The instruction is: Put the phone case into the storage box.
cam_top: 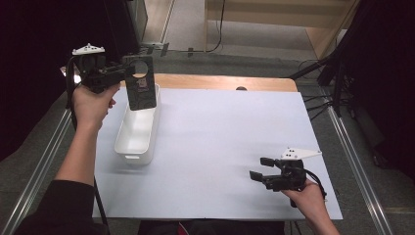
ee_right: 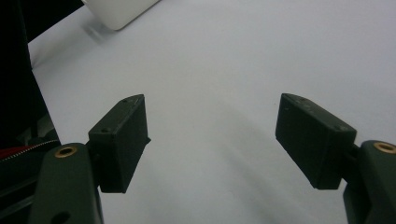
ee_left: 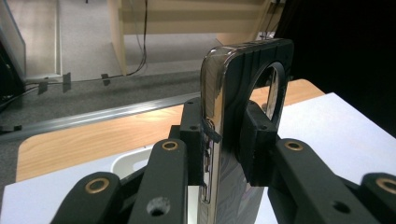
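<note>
My left gripper (cam_top: 128,76) is shut on a black phone case (cam_top: 141,83) with a round camera cutout and holds it upright in the air above the far end of a white tub (cam_top: 128,142). In the left gripper view the phone case (ee_left: 233,107) stands edge-on, clamped between the two pads of the left gripper (ee_left: 224,140). My right gripper (cam_top: 260,168) rests low over the white table sheet (cam_top: 225,137) at the near right, open. The right gripper (ee_right: 212,135) has nothing between its jaws, which stand wide apart.
The long white tub lies lengthwise on the left part of the sheet; its corner (ee_right: 119,11) shows in the right gripper view. A wooden table edge (cam_top: 220,82) runs behind the sheet. Metal rails (cam_top: 359,171) flank both sides. Wooden furniture and cables stand on the floor beyond.
</note>
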Available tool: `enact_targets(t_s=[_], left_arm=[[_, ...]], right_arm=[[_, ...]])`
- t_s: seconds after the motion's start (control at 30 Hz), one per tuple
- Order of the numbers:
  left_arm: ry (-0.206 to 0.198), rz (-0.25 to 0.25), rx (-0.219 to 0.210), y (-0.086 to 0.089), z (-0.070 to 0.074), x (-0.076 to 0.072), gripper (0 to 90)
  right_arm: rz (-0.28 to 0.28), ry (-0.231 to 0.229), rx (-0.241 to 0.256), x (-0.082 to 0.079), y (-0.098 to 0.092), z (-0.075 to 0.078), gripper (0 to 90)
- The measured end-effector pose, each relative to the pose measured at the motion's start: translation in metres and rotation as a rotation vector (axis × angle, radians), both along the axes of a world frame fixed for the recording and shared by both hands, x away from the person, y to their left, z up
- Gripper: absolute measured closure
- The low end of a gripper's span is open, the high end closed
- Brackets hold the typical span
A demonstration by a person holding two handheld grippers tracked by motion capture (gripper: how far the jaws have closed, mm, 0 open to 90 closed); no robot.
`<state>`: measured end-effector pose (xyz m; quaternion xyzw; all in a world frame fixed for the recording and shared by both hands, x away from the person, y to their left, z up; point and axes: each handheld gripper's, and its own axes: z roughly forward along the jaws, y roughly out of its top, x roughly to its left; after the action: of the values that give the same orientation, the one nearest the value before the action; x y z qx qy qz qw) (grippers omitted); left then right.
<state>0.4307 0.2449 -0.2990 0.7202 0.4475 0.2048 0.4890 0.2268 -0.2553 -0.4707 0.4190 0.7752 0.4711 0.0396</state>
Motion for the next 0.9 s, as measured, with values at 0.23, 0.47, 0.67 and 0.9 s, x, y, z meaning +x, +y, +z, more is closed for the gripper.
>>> enact_targets(t_s=[0.23, 0.47, 0.67, 0.9], left_arm=[[-0.012, 0.017, -0.004, 0.004, -0.002, 0.005, 73.8], [-0.008, 0.032, -0.011, 0.008, -0.01, 0.015, 73.6], [-0.006, 0.04, -0.006, 0.007, -0.015, 0.021, 73.7], [-0.002, 0.06, -0.006, 0.01, -0.022, 0.029, 73.6]], right_arm=[[-0.002, 0.003, 0.003, 0.0, 0.0, 0.0, 24.6], [0.002, 0.0, 0.003, 0.0, 0.0, 0.0, 24.6], [-0.001, 0.005, 0.007, 0.0, 0.0, 0.0, 24.6], [-0.002, 0.003, 0.004, -0.001, -0.001, -0.001, 24.6]])
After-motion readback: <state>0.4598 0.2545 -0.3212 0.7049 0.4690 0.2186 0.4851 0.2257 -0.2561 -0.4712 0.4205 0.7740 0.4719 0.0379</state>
